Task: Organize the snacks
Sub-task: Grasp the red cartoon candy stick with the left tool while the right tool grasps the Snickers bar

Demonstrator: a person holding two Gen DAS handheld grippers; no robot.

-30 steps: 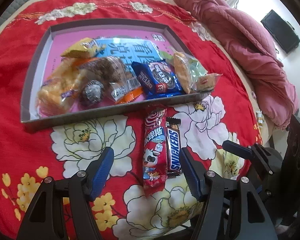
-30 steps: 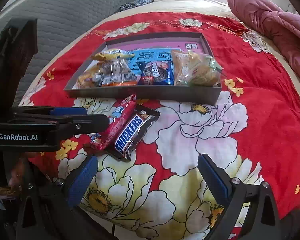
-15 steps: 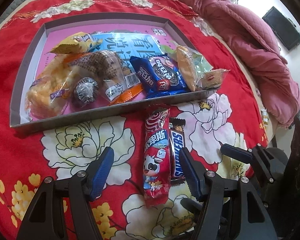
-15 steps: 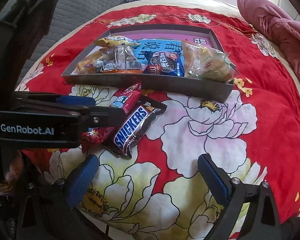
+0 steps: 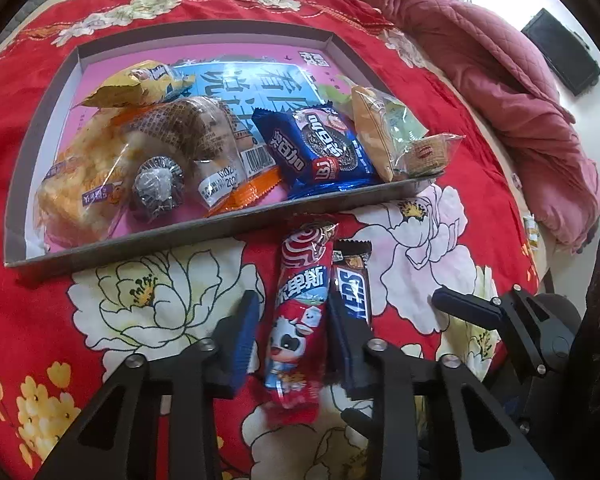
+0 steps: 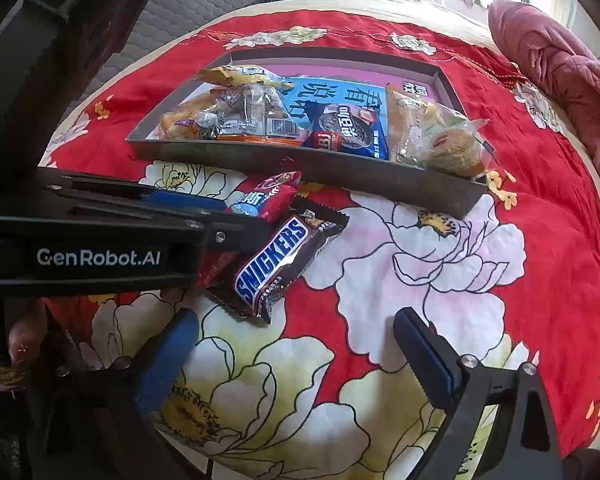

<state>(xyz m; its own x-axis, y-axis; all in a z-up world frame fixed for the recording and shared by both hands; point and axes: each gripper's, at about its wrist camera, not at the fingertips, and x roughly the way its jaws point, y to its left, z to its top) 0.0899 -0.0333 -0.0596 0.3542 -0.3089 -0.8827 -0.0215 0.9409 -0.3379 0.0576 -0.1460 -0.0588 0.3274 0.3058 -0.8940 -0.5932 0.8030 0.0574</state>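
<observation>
Two snacks lie on the bed just in front of the tray (image 5: pixel 204 236): the red milk candy pack (image 5: pixel 298 316) and the Snickers bar (image 6: pixel 278 264). My left gripper (image 5: pixel 294 330) has narrowed since a moment ago and now pinches the red pack. The Snickers touches it, crowding my right-hand finger. My right gripper (image 6: pixel 296 344) hangs wide open, holding nothing.

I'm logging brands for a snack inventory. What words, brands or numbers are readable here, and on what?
"SNICKERS": on the brown bar wrapper lying on the bedspread.
"GenRobot.AI": on the side of the left gripper, seen from the right wrist view.
Large Chinese characters: on the blue print on the tray floor; only partly visible.
Chinese characters: on the red cow-print packet.
Barcode label digits on the clear bag: too small to read.
</observation>
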